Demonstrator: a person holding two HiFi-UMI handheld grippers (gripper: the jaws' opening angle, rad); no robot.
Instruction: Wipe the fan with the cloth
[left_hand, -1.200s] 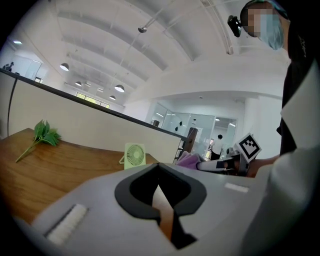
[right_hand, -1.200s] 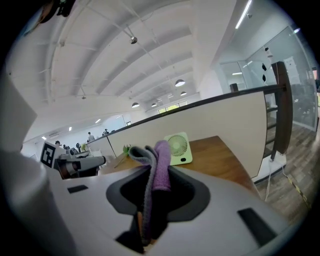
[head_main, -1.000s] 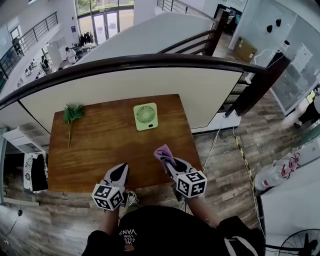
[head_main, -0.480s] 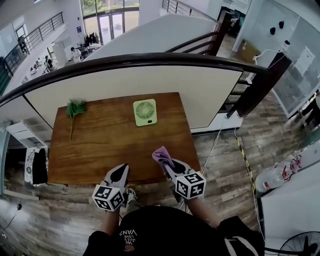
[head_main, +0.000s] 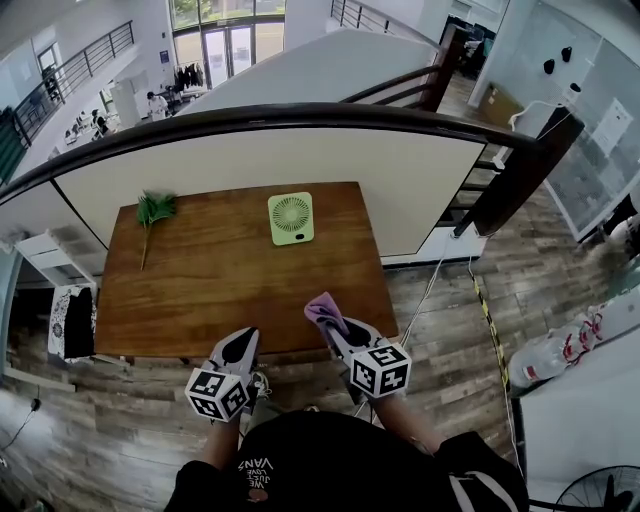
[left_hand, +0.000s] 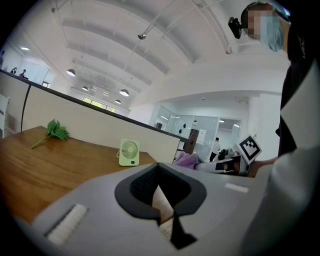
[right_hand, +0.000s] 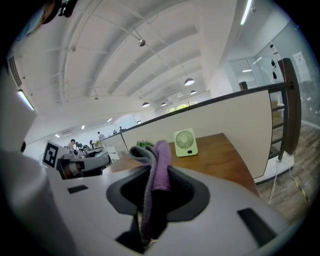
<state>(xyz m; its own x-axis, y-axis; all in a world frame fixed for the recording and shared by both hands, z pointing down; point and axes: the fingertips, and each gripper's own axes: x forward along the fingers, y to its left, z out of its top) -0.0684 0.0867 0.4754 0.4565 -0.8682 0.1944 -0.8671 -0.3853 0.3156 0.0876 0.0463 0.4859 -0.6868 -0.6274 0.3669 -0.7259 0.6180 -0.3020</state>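
Reaching the green fan (head_main: 291, 218), standing well apart near the far edge of the tabletop (head_main: 200, 290), calls for leading with the free fold of the cloth (head_main: 322, 306) that the right claw (head_main: 336, 322) pinches, while the closed, apparently empty left claw (head_main: 237, 347) steadies the base.

Grained wood for the surface (head_main: 220, 280), with a faint sheen; smooth pale-green plastic for the fan (head_main: 291, 218); soft napped cloth (head_main: 325, 306) (fleecy on both faces).

A wooden table (head_main: 200, 290) stands against a cream half-wall (head_main: 400, 190) beneath a dark curved handrail (head_main: 300, 117) (plank floor (head_main: 440, 320) all round).
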